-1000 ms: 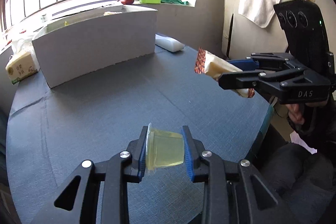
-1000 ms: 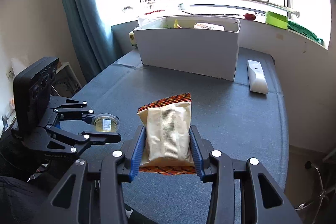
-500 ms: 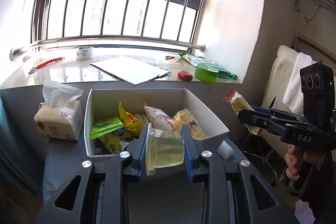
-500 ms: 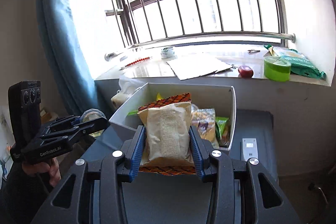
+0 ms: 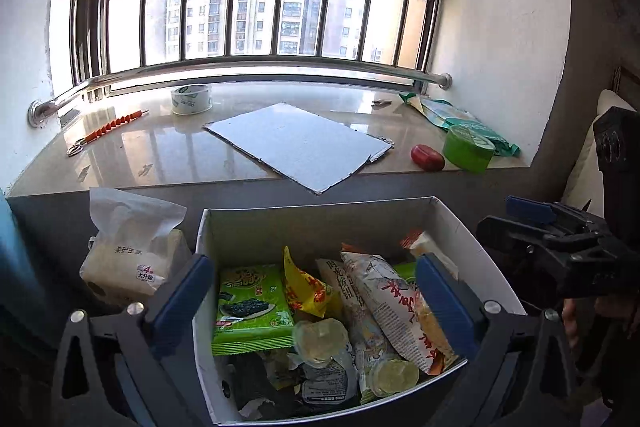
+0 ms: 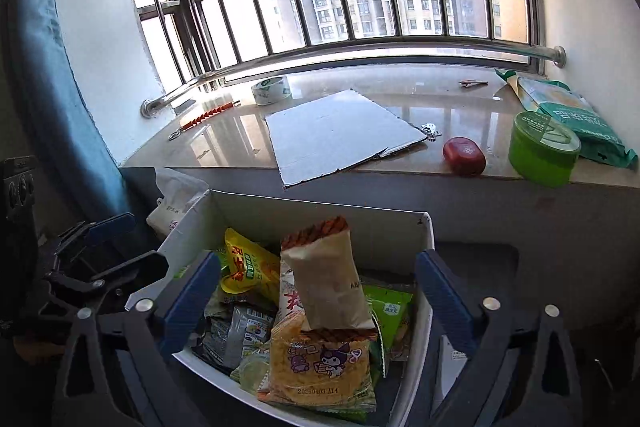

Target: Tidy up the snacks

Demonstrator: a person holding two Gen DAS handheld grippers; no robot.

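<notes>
White box (image 5: pixel 472 227) holds two jelly cups (image 5: pixel 320 337)

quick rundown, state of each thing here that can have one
left hand-held gripper: open, empty, over the box
right hand-held gripper: open, empty, over the box
white box: open-topped, full of snacks
jelly cup: lying in the box
tan snack packet: released, propped upright on the pile
tissue pack: opened, tissue sticking up
green tub: lid on

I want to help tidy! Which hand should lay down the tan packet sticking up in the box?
Right, probably. The right gripper is open around the tan packet; the left gripper is open nearer the green seaweed pack.
</notes>
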